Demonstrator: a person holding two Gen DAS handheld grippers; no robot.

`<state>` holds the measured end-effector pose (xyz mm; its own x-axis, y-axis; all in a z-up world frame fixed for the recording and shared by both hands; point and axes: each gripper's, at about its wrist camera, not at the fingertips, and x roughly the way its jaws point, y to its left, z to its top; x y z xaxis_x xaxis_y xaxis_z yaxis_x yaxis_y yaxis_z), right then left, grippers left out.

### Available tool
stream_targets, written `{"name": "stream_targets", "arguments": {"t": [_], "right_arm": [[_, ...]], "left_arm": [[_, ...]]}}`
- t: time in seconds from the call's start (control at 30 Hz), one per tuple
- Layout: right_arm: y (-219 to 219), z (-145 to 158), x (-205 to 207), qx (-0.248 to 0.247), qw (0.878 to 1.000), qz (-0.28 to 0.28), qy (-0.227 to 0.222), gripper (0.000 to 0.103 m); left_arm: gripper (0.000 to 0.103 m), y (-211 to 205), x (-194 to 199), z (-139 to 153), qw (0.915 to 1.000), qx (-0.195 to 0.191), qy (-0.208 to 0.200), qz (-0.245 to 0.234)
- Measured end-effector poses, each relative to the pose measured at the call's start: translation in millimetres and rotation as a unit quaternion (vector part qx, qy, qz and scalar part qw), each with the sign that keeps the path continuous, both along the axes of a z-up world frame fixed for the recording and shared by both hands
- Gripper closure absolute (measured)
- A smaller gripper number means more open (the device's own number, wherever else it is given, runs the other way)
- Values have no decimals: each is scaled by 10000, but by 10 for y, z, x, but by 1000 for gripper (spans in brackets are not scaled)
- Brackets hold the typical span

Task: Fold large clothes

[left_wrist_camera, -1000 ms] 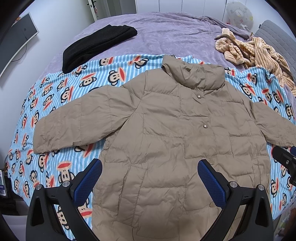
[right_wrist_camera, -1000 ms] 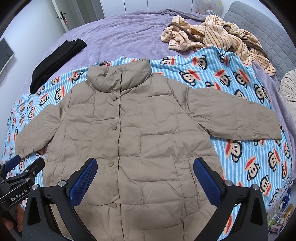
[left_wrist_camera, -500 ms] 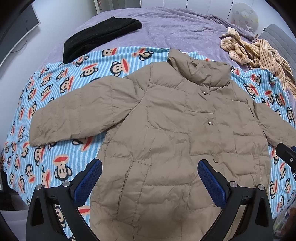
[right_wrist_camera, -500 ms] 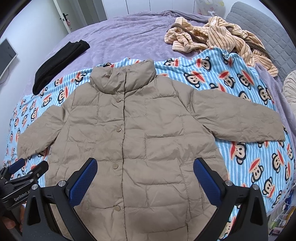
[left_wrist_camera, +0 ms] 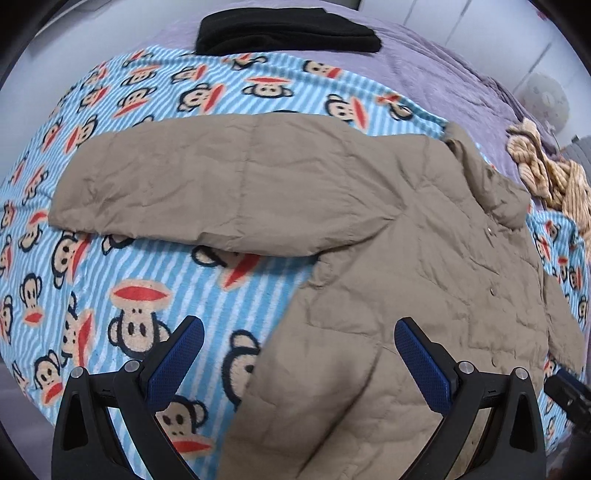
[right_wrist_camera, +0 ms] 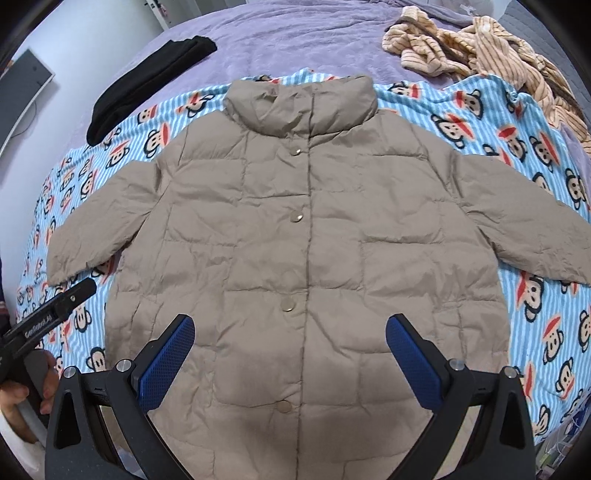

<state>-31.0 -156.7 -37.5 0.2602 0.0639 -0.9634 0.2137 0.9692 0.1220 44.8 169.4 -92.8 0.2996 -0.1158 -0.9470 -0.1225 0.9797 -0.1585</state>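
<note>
A tan puffer jacket lies flat, front up and buttoned, with both sleeves spread, on a blue striped monkey-print blanket. My right gripper is open and empty above the jacket's lower front. My left gripper is open and empty above the jacket's lower left side seam, with the left sleeve stretched out ahead of it. The left gripper also shows at the left edge of the right wrist view, held in a hand.
The blanket covers a purple bed. A black folded garment lies at the back left, also in the left wrist view. A striped tan garment is heaped at the back right.
My left gripper has swung left and closer to the bed, now over the jacket's left side and sleeve. My right gripper has moved in slightly over the jacket front. Both stay open.
</note>
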Motion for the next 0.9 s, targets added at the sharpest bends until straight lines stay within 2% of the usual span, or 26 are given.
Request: {"name": "stream_targets", "arguments": {"t": [0.13, 0.23, 0.33, 0.43, 0.57, 0.63, 0.67, 0.7, 0.73, 0.77, 0.9], "right_arm": [[304, -182, 84, 130, 9996, 223, 101, 0], [511, -300, 151, 244, 9989, 380, 130, 0], [682, -398, 236, 366, 9979, 522, 116, 0], [838, -481, 333, 485, 9967, 641, 53, 0], [995, -585, 498, 547, 9957, 742, -30, 0], [1068, -626, 593, 581, 9953, 766, -116, 0], [1097, -640, 636, 592, 9951, 772, -153, 0], [1122, -651, 678, 605, 9950, 773, -188, 0], [1154, -668, 738, 627, 9948, 773, -238, 0], [1172, -673, 779, 655, 9946, 764, -261, 0], [1269, -690, 1007, 862, 9933, 673, -385, 0]], "left_arm": [[0, 625, 113, -256, 9947, -738, -77, 714], [0, 1041, 215, -487, 9841, -1284, -119, 1223], [0, 1352, 342, -716, 9729, -1625, -132, 1640], [0, 1568, 527, -839, 9643, -1829, -278, 1894], [2, 1743, 861, -894, 9613, -1679, -528, 2118], [28, 1784, 1013, -911, 9626, -1379, -575, 2261], [53, 1797, 1096, -926, 9655, -1233, -544, 2227], [84, 1799, 1162, -925, 9671, -1235, -555, 2153], [92, 1829, 1210, -917, 9668, -1380, -602, 2065], [93, 1854, 1213, -876, 9671, -1377, -628, 2047], [93, 1798, 1115, -480, 9776, -651, -1159, 1629]]}}
